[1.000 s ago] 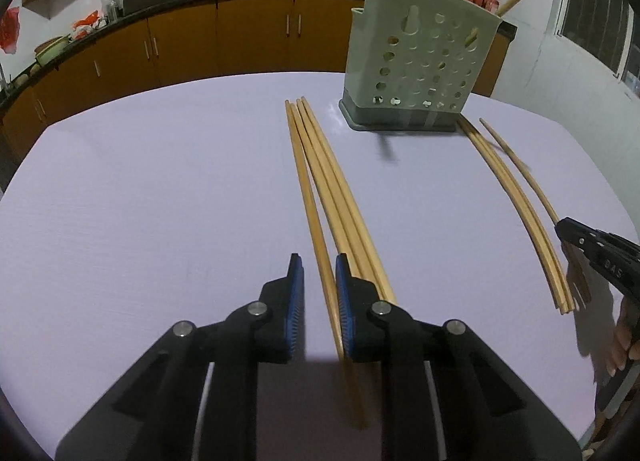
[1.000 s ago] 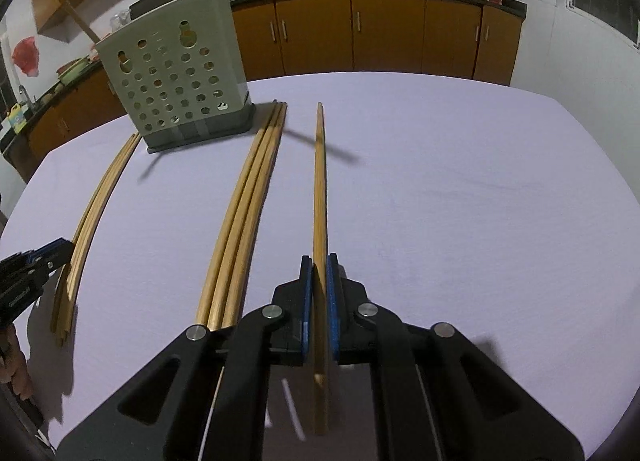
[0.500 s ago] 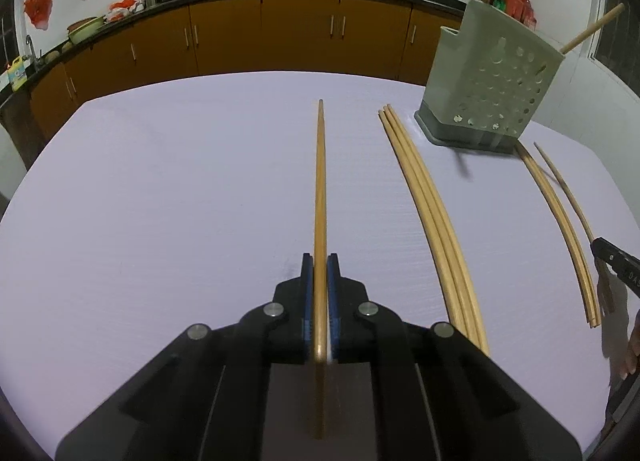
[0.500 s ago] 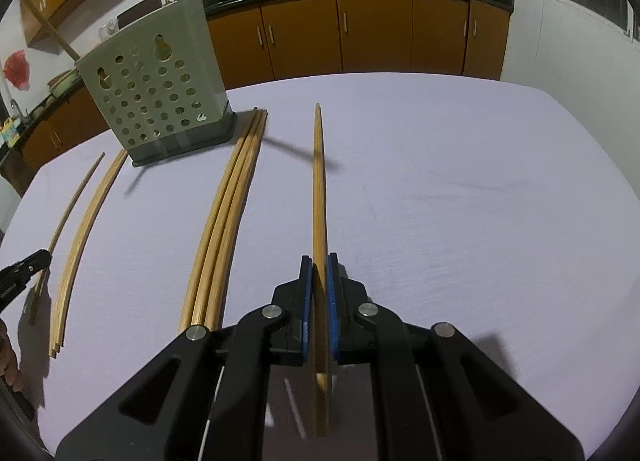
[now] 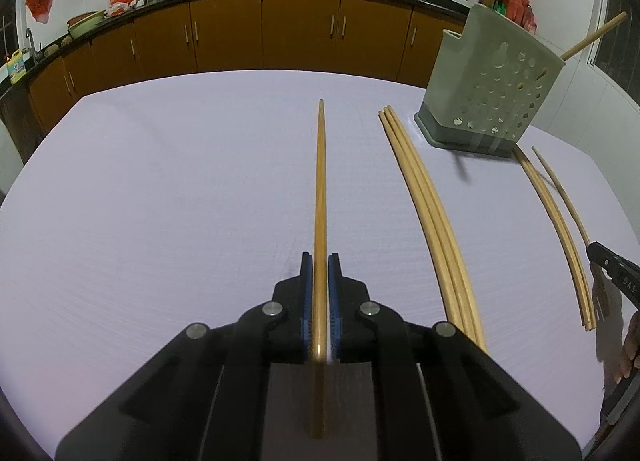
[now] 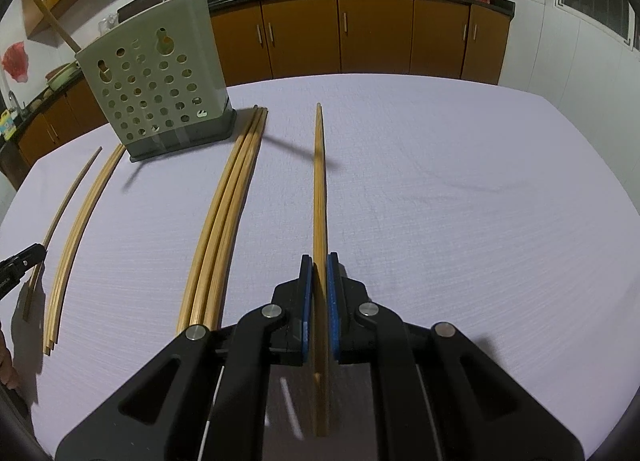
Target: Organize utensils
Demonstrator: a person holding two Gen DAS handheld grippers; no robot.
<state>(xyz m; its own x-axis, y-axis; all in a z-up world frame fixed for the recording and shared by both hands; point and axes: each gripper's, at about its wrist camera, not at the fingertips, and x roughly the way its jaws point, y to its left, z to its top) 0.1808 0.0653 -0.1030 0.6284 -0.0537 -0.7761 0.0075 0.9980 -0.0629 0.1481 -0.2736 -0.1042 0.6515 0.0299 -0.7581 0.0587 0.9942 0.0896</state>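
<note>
Since the earlier frame the left tool [image 5: 320,273] has slid sideways off the bundle of chopsticks and pinched one chopstick out of it; four lay together there, three remain. The right tool has not moved.

In the left wrist view, the left tool sits at bottom centre, its blue pads pressed together on a single chopstick [image 5: 320,189] that runs straight up the middle of the frame. The three loose chopsticks [image 5: 430,213] curve along the purple tabletop [image 5: 160,201] just right of it.

In the right wrist view, the right tool [image 6: 319,277] is likewise pressed shut on its own chopstick [image 6: 319,181] at centre, raised enough to cast a shadow on the tabletop. The bundle of three [image 6: 224,213] lies to its left. At the far left lie a thin pair [image 6: 76,221] and one darker stick [image 6: 66,201], near the other tool at the frame's edge.

The holder [image 6: 160,93], a grey-green perforated box, stands upright at upper left in this view and at upper right [image 5: 492,89] in the left one. Two sticks already rise from its top, one upright and one leaning outward; what else is inside cannot be told through the holes.

The step in hand appears to be carrying both held chopsticks to the holder. Doing it well likely means tipping each one steeply, lowering the far end through the open top, and letting go only once it is well inside, one tool at a time so they do not collide.
</note>
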